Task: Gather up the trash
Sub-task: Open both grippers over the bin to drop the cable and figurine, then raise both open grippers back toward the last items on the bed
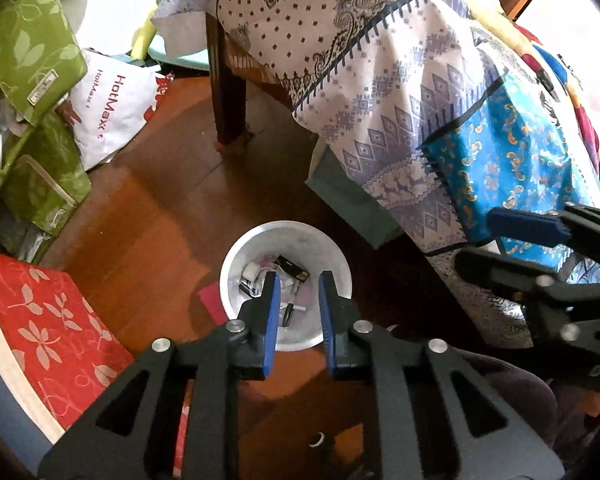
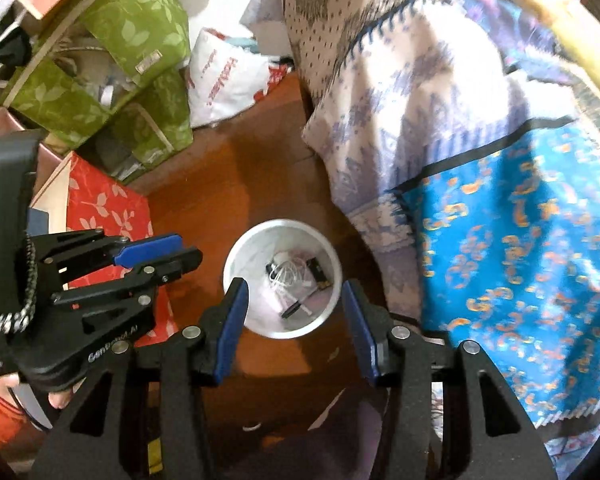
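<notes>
A white round trash bin (image 1: pixel 244 248) stands on the wooden floor and holds several small scraps: white bits, a black packet, a dark pen-like piece. It also shows in the right wrist view (image 2: pixel 252 240). My left gripper (image 1: pixel 299 280) hangs above the bin, open and empty, with a moderate gap between its blue pads. My right gripper (image 2: pixel 292 288) is above the bin too, wide open and empty. Each gripper shows in the other's view: the right one (image 1: pixel 540 240) at the right edge, the left one (image 2: pixel 156 256) at the left.
A table leg (image 1: pixel 230 92) and a draped patterned cloth (image 1: pixel 380 80) with a blue part (image 1: pixel 512 176) hang close to the bin. Green fabric boxes (image 1: pixel 28 40), a red leaf-print box (image 1: pixel 48 320) and a white HotMaxx bag (image 1: pixel 112 108) crowd the left side.
</notes>
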